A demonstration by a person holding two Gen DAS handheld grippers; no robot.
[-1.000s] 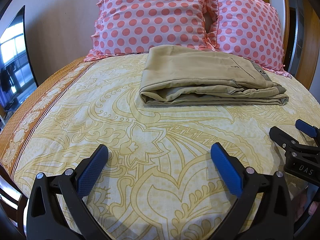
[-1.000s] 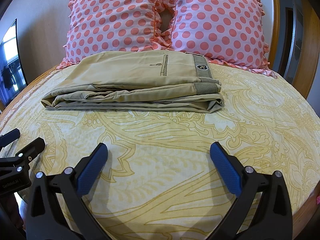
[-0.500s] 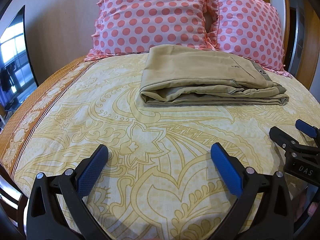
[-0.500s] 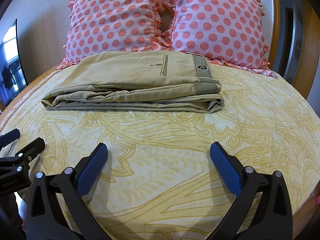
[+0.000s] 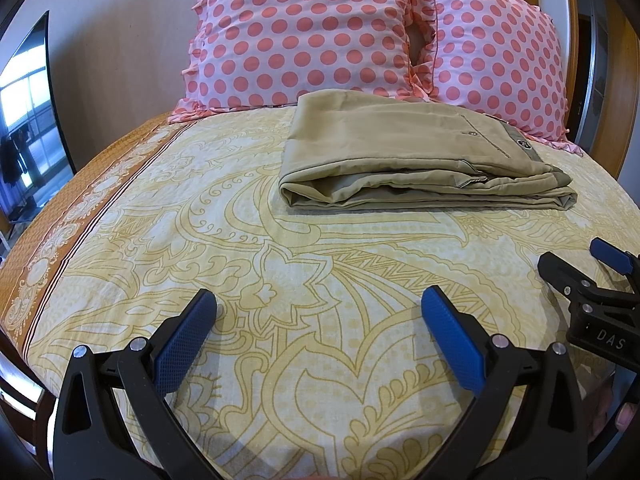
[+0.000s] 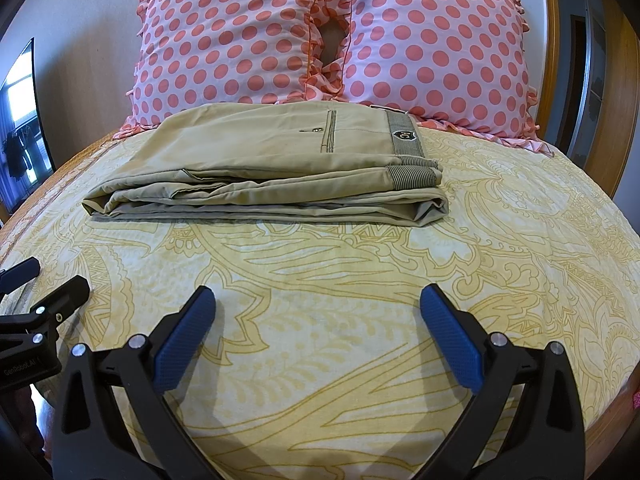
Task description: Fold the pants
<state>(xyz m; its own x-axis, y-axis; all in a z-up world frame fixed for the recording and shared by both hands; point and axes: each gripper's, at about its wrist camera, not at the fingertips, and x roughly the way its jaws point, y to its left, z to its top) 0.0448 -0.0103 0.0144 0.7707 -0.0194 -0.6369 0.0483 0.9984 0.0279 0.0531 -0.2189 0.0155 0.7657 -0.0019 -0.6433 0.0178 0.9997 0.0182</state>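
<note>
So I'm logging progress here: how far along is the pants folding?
It looks done. The khaki pants lie folded in a compact layered stack on the yellow patterned bedsheet, just in front of the polka-dot pillows. Nothing is in hand: the left gripper and right gripper are open, empty, and apart from the stack. Nothing visible remains, except perhaps moving the grippers away.

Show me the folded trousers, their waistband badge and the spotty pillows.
folded trousers (image 6: 248,148), right wrist view, top panel.
waistband badge (image 6: 403,135), right wrist view, dark patch.
spotty pillows (image 5: 304,32), left wrist view, left pillow's face.
</note>
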